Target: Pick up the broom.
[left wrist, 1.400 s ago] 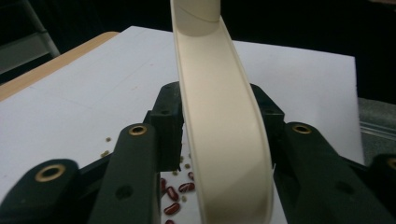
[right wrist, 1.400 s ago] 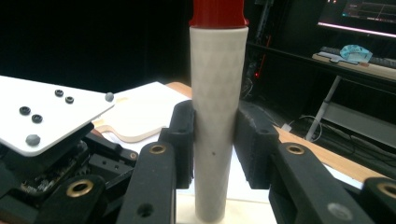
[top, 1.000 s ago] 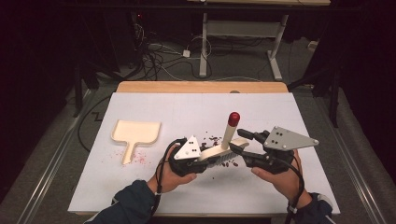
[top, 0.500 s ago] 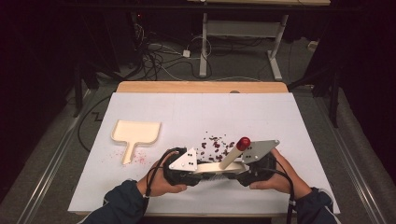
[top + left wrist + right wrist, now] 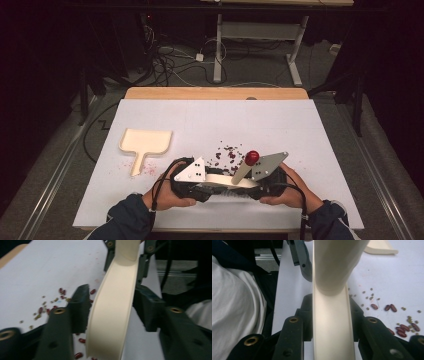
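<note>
While the cream brush (image 5: 227,181) lies low over the near edge of the white table (image 5: 310,130), its red-tipped handle (image 5: 246,165) slants up between the two grippers. Its body runs from one to the other — the right gripper (image 5: 331,315) has just been closing and now clamps it, while the left gripper (image 5: 111,308) has just been opening, its jaws standing apart around it. Scattered red beans (image 5: 226,151) lie just beyond, and a cream dustpan (image 5: 145,144) rests well off to the left.
</note>
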Tool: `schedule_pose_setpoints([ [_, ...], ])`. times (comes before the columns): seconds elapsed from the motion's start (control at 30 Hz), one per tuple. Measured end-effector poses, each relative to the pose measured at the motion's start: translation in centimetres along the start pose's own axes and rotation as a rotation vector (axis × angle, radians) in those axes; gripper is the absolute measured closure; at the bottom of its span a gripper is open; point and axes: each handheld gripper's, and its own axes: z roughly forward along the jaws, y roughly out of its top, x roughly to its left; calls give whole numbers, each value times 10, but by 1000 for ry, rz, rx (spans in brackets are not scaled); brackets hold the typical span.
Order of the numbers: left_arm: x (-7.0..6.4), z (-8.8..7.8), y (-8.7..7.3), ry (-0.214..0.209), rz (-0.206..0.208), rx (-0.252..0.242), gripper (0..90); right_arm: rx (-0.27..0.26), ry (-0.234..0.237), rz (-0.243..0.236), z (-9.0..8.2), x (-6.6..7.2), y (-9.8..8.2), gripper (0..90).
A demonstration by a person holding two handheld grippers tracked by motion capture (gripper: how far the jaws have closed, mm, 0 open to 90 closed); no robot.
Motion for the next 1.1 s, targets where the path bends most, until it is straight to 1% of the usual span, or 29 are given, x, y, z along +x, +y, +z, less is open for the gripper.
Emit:
schedule_pose_setpoints([
  [0.03,0,-1,-1,29,6,4,433,0,0,0,0,0,0,674],
  [0.07,-1,-3,-2,62,14,10,348,-3,-13,-5,-2,-1,0,674],
  [0.1,-1,-5,-3,96,9,10,348,-3,-13,-5,-2,-1,0,674],
  [0.13,0,-8,-5,132,-3,3,253,-9,-36,24,-6,-2,1,675],
  [0.2,2,-16,-10,192,-17,1,206,-26,-72,40,-11,-5,1,674],
  [0.23,2,-20,-13,219,-26,-4,206,-26,-72,40,-11,-5,1,674],
  [0.27,3,-24,-16,246,-29,2,189,-26,-121,59,-15,-7,2,674],
  [0.33,3,-34,-24,305,-24,13,188,-39,-130,68,-18,-9,2,674],
  [0.37,3,-44,-33,345,-33,13,181,-54,-153,98,-23,-13,2,673],
  [0.4,3,-44,-33,345,-33,13,179,-55,-173,102,-26,-15,2,674],
  [0.43,3,-49,-38,372,-45,15,171,-55,-201,110,-29,-17,2,674],
  [0.47,4,-53,-43,404,-62,22,173,-49,-236,123,-32,-19,1,674],
  [0.5,2,-61,-54,459,-77,35,179,-51,-255,132,-36,-21,0,674],
  [0.53,2,-61,-54,459,-77,35,180,-59,-271,148,-39,-23,-1,674],
  [0.57,2,-65,-60,477,-85,43,180,-62,-300,158,-44,-24,-3,674],
  [0.6,1,-69,-65,491,-95,53,180,-62,-300,158,-44,-24,-3,674],
  [0.63,0,-72,-71,507,-103,58,177,-56,-342,187,-51,-27,-5,674],
  [0.7,-1,-78,-83,521,-126,77,177,-49,-394,198,-57,-29,-8,674],
  [0.73,-2,-81,-88,528,-137,83,177,-49,-394,198,-57,-29,-8,674],
  [0.77,-3,-84,-94,536,-152,88,177,-40,-413,207,-60,-30,-10,674],
  [0.8,-4,-86,-99,541,-168,97,177,-23,-463,215,-63,-33,-13,675],
  [0.83,-5,-88,-104,542,-184,103,177,-23,-463,215,-63,-33,-13,675],
  [0.87,-5,-90,-109,540,-201,105,177,-9,-496,229,-66,-37,-17,675],
  [0.9,-6,-91,-113,541,-218,109,177,-9,-496,229,-66,-37,-17,675],
  [0.97,-8,-93,-119,537,-245,115,177,14,-568,254,-66,-43,-24,675],
  [1.0,-9,-94,-120,530,-250,117,177,27,-587,259,-65,-46,-26,675],
  [1.03,-9,-94,-121,531,-239,123,177,27,-587,259,-65,-46,-26,675],
  [1.07,-10,-93,-121,526,-242,133,177,44,-632,266,-62,-52,-30,675],
  [1.1,-10,-93,-121,525,-239,132,177,44,-632,266,-62,-52,-30,675],
])
